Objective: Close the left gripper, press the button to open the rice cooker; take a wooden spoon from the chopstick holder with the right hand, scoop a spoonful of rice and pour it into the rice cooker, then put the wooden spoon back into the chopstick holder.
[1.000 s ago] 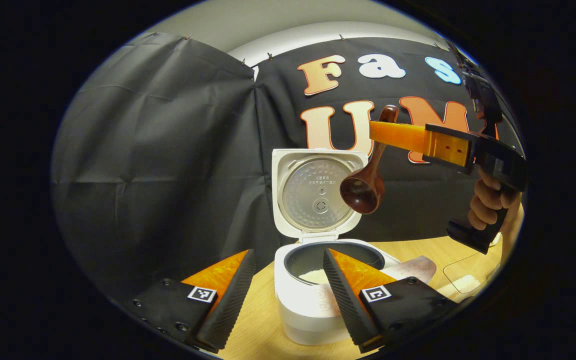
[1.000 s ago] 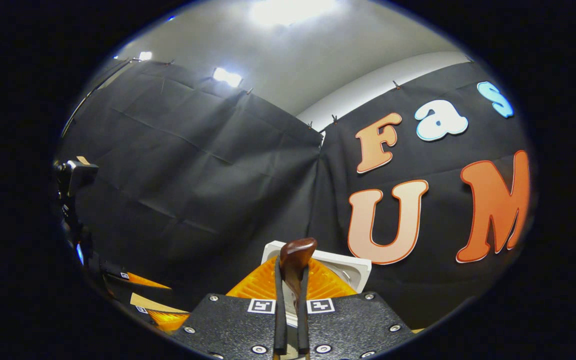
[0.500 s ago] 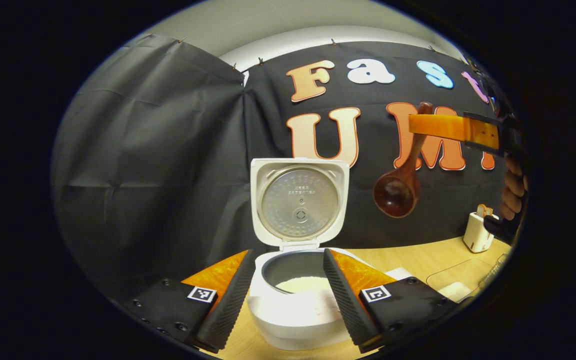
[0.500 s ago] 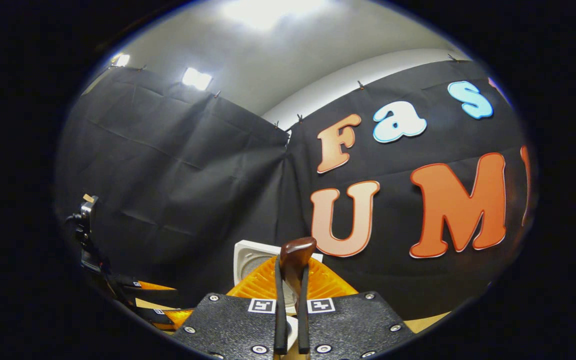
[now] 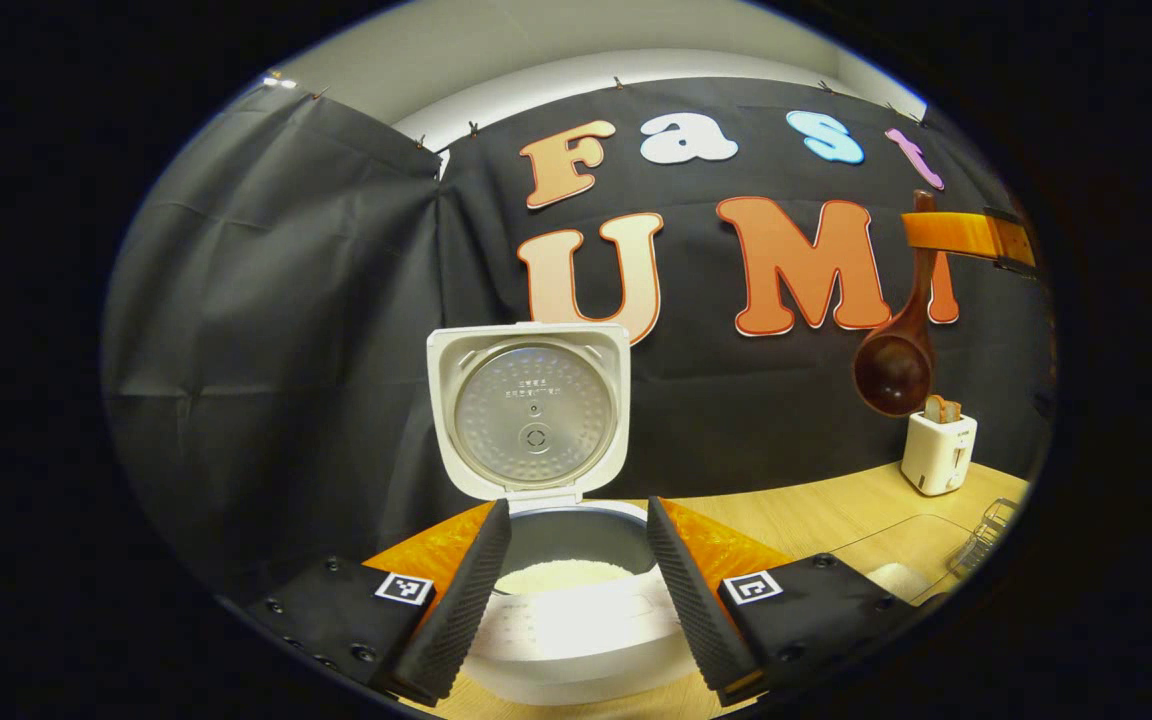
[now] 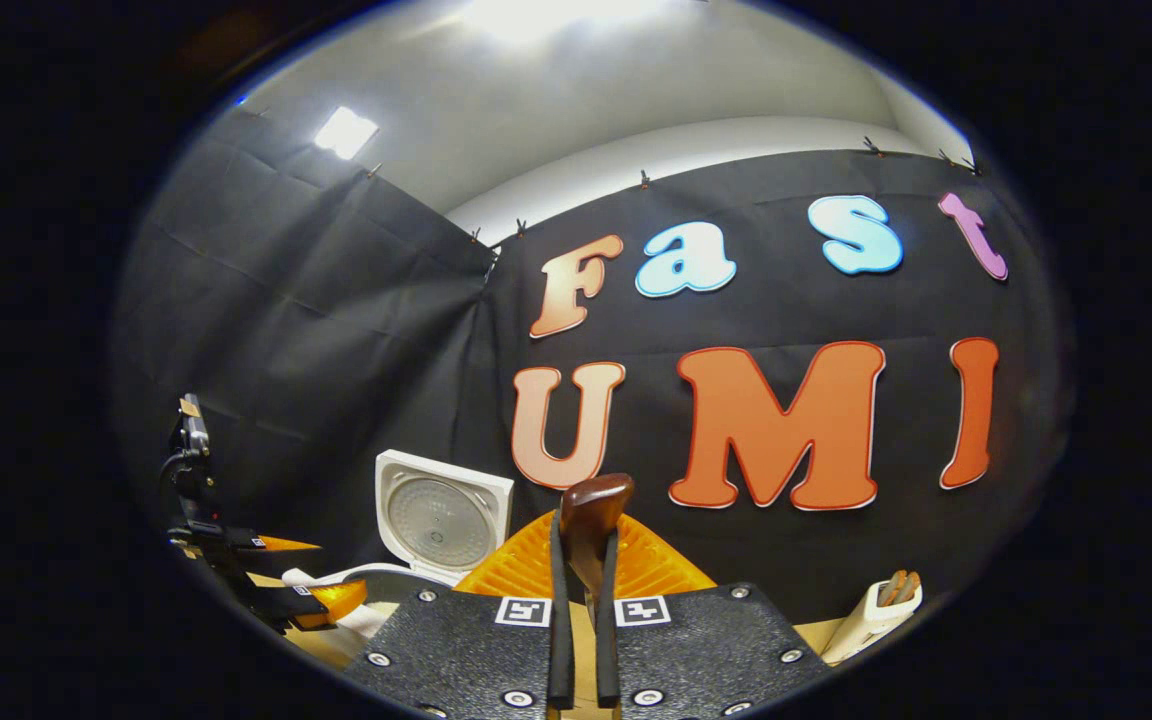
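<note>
Spoon carried toward the chopstick holder (image 5: 939, 453)
Your right hand-held gripper (image 6: 581, 560) clamps the wooden spoon (image 5: 898, 350) bowl-down for slotting; the left hand-held gripper (image 5: 574, 565), wide apart, holds nothing.

Left gripper view sits low, close before the open rice cooker (image 5: 536, 560); right gripper view looks from farther right — both share it.

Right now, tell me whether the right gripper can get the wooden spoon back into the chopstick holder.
Probably yes. The right gripper, jaws clamped on the wooden spoon, hangs in open air just above the chopstick holder. Nothing stands between them, though other utensils already stick out of its top.
</note>
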`<state>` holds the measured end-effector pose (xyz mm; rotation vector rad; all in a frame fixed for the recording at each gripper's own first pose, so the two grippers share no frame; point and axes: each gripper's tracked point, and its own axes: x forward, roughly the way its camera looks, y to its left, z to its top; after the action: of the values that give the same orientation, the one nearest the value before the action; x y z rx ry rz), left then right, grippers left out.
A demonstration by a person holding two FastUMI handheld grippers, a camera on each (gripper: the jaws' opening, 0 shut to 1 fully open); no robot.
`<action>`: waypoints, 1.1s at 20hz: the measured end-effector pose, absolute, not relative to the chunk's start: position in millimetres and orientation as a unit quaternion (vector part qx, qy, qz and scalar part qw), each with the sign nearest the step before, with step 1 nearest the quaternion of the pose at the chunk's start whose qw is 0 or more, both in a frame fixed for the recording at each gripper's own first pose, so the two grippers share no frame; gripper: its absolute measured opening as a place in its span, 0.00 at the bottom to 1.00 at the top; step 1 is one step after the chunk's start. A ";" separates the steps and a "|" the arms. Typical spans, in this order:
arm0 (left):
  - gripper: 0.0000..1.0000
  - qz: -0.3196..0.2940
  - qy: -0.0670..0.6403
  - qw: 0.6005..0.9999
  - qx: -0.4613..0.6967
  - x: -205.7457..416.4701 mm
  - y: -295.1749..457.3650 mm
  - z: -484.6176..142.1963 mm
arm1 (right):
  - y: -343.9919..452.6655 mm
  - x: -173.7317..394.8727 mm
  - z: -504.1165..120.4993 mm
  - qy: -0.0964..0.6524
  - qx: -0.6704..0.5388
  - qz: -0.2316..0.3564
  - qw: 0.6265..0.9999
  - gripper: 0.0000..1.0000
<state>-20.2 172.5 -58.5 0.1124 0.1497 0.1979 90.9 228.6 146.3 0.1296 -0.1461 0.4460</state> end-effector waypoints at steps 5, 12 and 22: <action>0.89 0.090 0.079 0.992 0.048 -13.5 159.6 -63.1 | 160.5 80.9 120.1 -0.038 0.082 0.168 0.982 0.09; 0.90 0.077 0.077 0.994 0.028 -7.3 140.8 -65.3 | 70.8 61.1 78.3 0.012 0.088 0.080 0.993 0.09; 0.90 0.098 0.080 0.992 0.007 1.3 145.4 -69.6 | 16.1 23.4 -4.3 0.111 0.141 0.017 0.984 0.09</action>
<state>1.3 145.4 -69.6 0.0147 0.1595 0.1960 23.4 16.1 -4.3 0.2840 0.2225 0.0348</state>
